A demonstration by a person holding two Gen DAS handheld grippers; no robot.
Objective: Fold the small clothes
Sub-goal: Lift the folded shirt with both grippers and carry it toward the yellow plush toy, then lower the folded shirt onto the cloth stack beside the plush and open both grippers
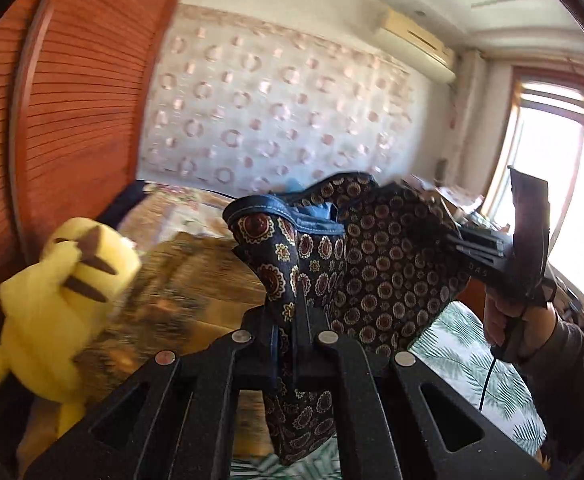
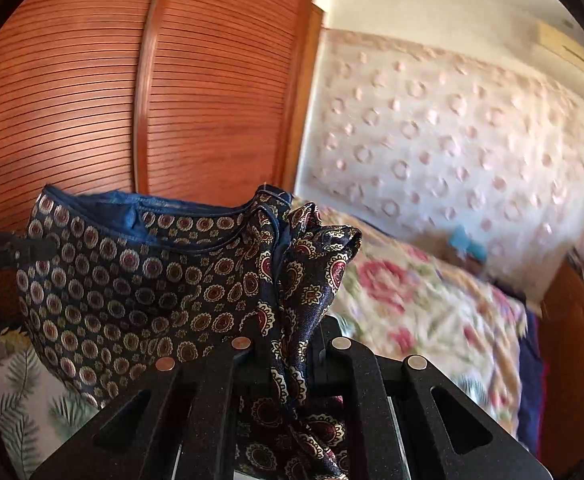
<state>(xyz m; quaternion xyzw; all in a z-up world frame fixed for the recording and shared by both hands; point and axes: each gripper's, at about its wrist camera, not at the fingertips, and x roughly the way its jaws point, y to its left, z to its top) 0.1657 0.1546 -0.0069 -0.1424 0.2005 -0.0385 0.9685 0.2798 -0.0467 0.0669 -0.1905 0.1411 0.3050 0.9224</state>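
Bedroom scene: bed (image 2: 432, 312) with floral cover, louvred wooden wardrobe (image 2: 91, 80) behind, circle-patterned wall panel, window at the far side. We have the task garment, dark paisley boxer shorts (image 1: 372, 272) with a blue waistband, lifted clear of the bed and stretched in the air between both grippers. Our left gripper (image 1: 292, 320) has its fingers pressed together, pinching one side of the waistband, fabric hanging down past them. Our right gripper (image 2: 292, 340) likewise pinches the other side, cloth bunched at its fingers; in the left view a hand (image 1: 500, 320) holds that gripper. Yellow plush toy (image 1: 63, 288) sits left on the bed, palm-leaf sheet (image 1: 472, 368) below the shorts. Progress, as we judge it: early. Shorts are picked up and spread, no fold visible yet. Left to do: lay flat on the bed, fold over, smooth.
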